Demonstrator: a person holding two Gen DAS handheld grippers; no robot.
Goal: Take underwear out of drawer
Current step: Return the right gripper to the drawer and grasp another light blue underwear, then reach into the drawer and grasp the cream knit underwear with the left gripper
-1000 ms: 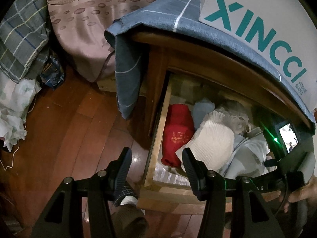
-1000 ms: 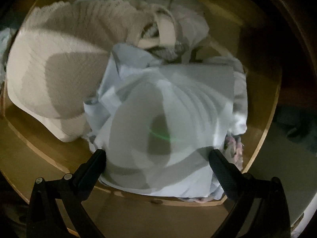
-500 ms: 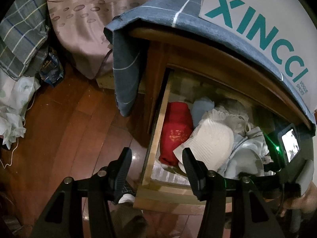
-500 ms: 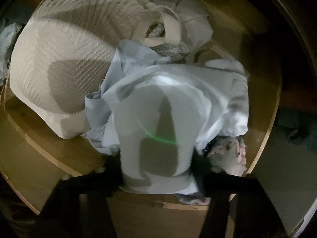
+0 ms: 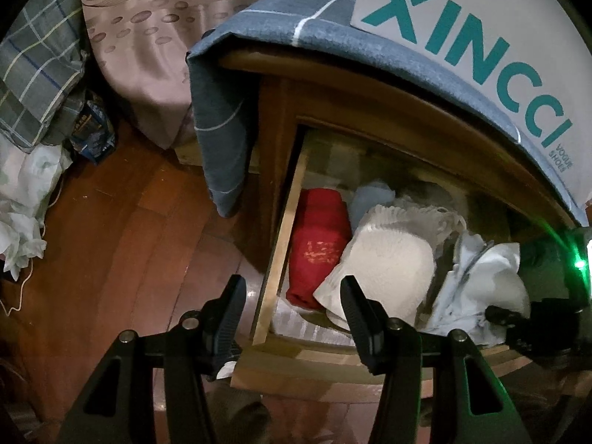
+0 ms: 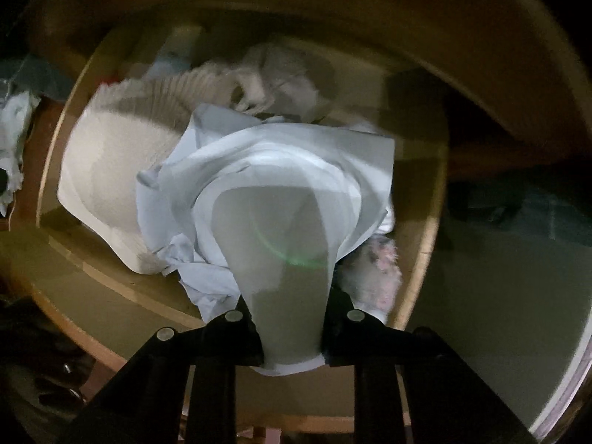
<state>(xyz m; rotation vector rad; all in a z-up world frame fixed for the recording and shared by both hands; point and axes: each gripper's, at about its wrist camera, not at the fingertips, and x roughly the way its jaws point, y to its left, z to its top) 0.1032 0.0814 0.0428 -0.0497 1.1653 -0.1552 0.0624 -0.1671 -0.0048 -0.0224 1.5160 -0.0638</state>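
Snag risk | right gripper (image 6: 292,333) clamped on pale-blue underwear (image 6: 281,199), half lifted over drawer (image 6: 418,259) front | left gripper (image 5: 292,310) apart, empty, over drawer's left corner | thin pinch cld slip, or drag cream bra (image 6: 122,170) beside it

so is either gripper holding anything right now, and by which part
The right gripper is shut on the pale blue cotton underwear, pinching a bunched fold at its near edge. The left gripper holds nothing.

A home bedroom: ahead of the left tool (image 5: 292,318) an open wooden drawer (image 5: 275,270) holds underwear (image 5: 392,273), a bedsheet (image 5: 148,48) hangs beyond, with hardwood floor (image 5: 122,244) and a shoe box (image 5: 481,44) above.
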